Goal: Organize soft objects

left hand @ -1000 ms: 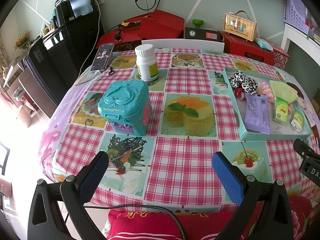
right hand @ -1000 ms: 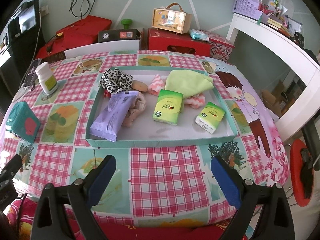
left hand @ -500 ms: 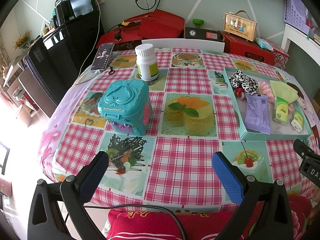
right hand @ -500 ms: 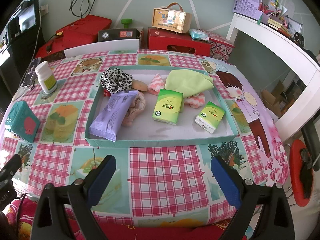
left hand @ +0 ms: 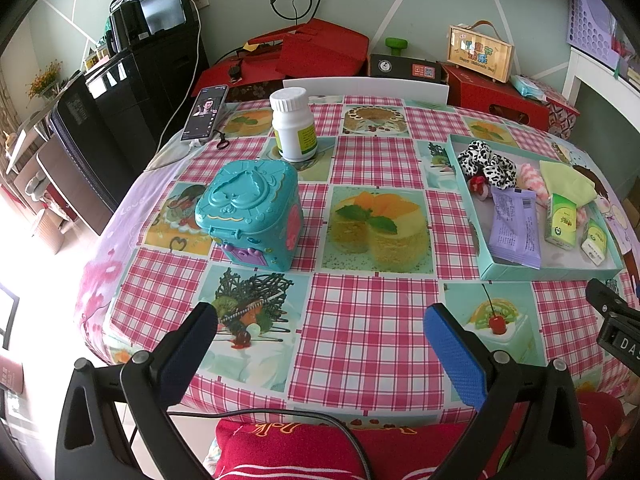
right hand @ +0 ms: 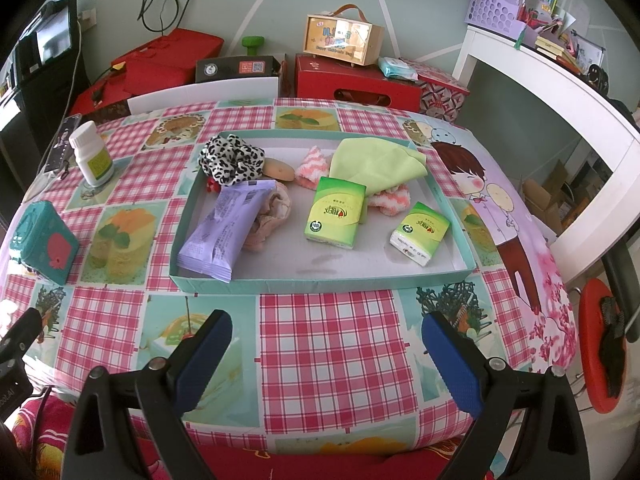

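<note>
A shallow teal tray [right hand: 320, 280] [left hand: 540, 274] on the checked table holds soft items: a black-and-white spotted scrunchie [right hand: 230, 158], a purple wipes pack [right hand: 226, 228], a green cloth [right hand: 374, 162], pink striped socks [right hand: 388, 200], and two green tissue packs [right hand: 334, 214] [right hand: 420, 232]. My right gripper [right hand: 326, 334] hangs open over the table's near edge, in front of the tray, with nothing between its fingers. My left gripper [left hand: 320, 326] is open too, empty, at the near edge left of the tray.
A teal toy box [left hand: 250, 216] and a white pill bottle [left hand: 294, 124] stand on the table's left half. A phone [left hand: 204, 112] lies at the far left edge. Red boxes [right hand: 356, 80] and a white desk [right hand: 560, 76] lie beyond the table.
</note>
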